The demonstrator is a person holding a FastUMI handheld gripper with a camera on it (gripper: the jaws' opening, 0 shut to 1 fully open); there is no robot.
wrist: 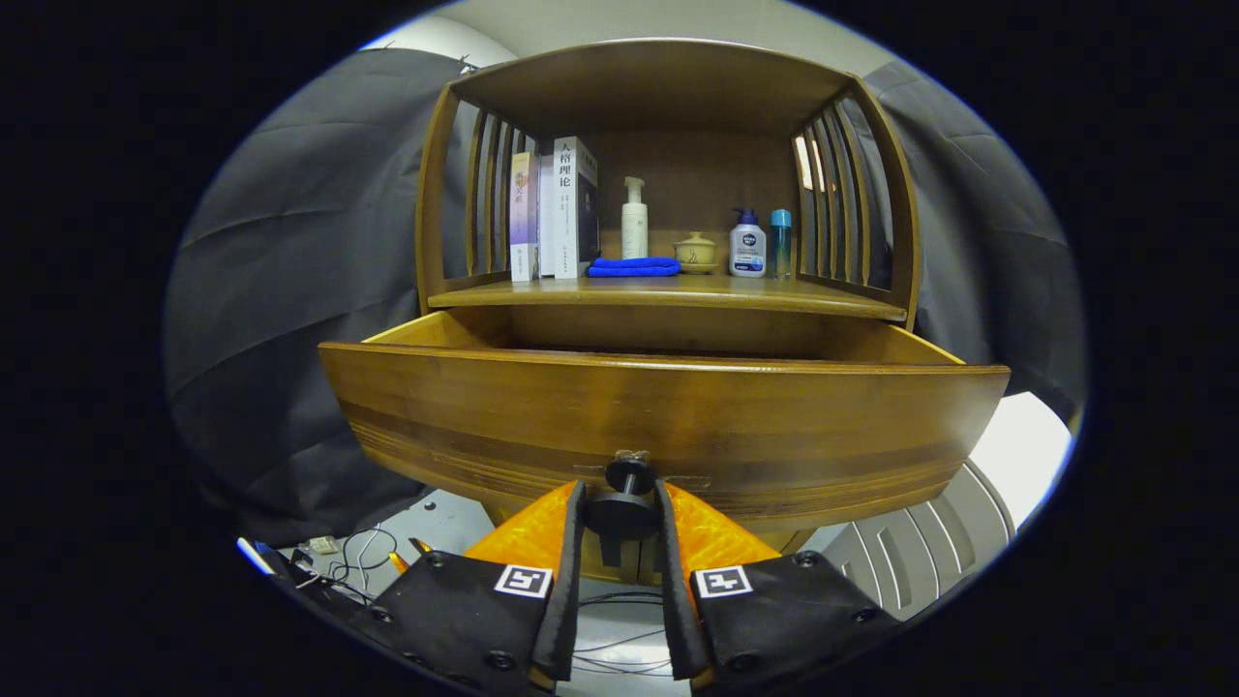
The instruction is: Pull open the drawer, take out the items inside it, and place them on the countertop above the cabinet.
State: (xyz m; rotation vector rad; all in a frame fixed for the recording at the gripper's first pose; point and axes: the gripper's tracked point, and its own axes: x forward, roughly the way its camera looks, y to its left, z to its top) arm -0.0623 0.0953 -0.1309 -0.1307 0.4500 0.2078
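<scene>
Dark grey cloth point(290, 290) hangs in loose folds on both sides of a brown wooden cabinet point(668, 87) with a curved top and slatted sides. Above the cloth runs a pale, plain wall point(542, 24). Below the cabinet the floor point(455, 523) is light grey and smooth, with thin black cables point(363, 552) lying in loops on it near some small bits of hardware. To the other side, low down, sits a light grey moulded plastic panel point(920, 552) with ribbed, rounded grooves, and beyond it a bright white patch point(1016, 436). The light is even and soft, with the wood faintly glossy.
</scene>
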